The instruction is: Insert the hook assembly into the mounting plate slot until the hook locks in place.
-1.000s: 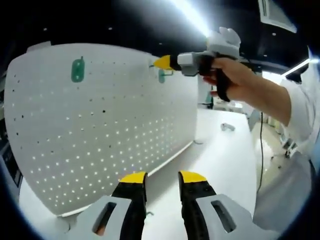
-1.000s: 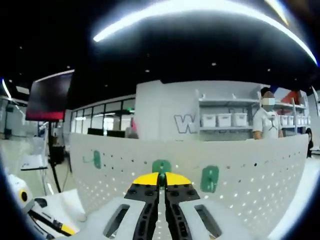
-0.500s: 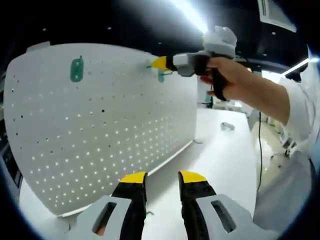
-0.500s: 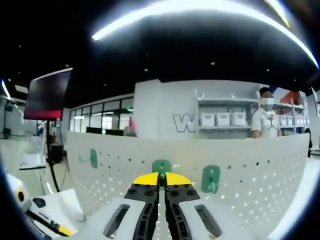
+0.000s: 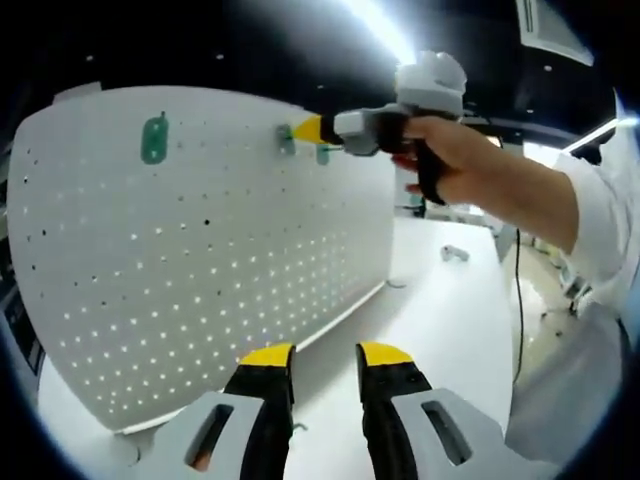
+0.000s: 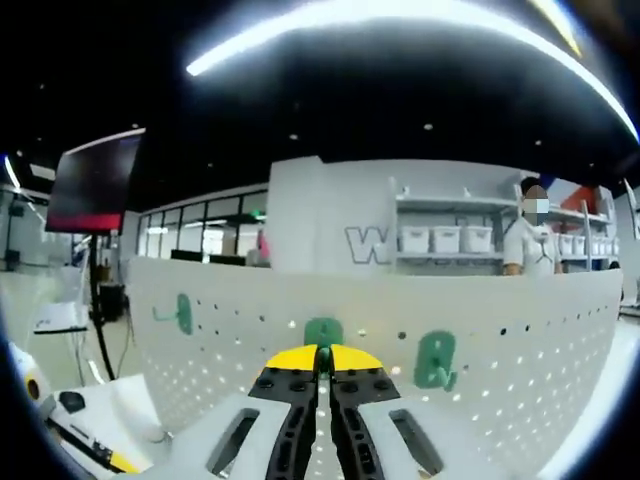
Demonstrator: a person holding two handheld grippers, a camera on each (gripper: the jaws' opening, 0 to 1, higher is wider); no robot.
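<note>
Fingers of the right gripper (image 6: 320, 358) are pressed together on a green hook (image 6: 322, 333), its tip against the white pegboard (image 6: 500, 330) straight ahead, likely lining it up with a hole. Beyond and beside them hang two more green hooks (image 6: 436, 360). Left gripper (image 5: 325, 355) waits low with fingers parted and empty above the white surface (image 5: 440, 320), giving a view of the board.

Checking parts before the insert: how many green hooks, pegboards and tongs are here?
Green hooks: 3
Pegboard: 1
Left tongs and right tongs: 2
Total: 6
</note>
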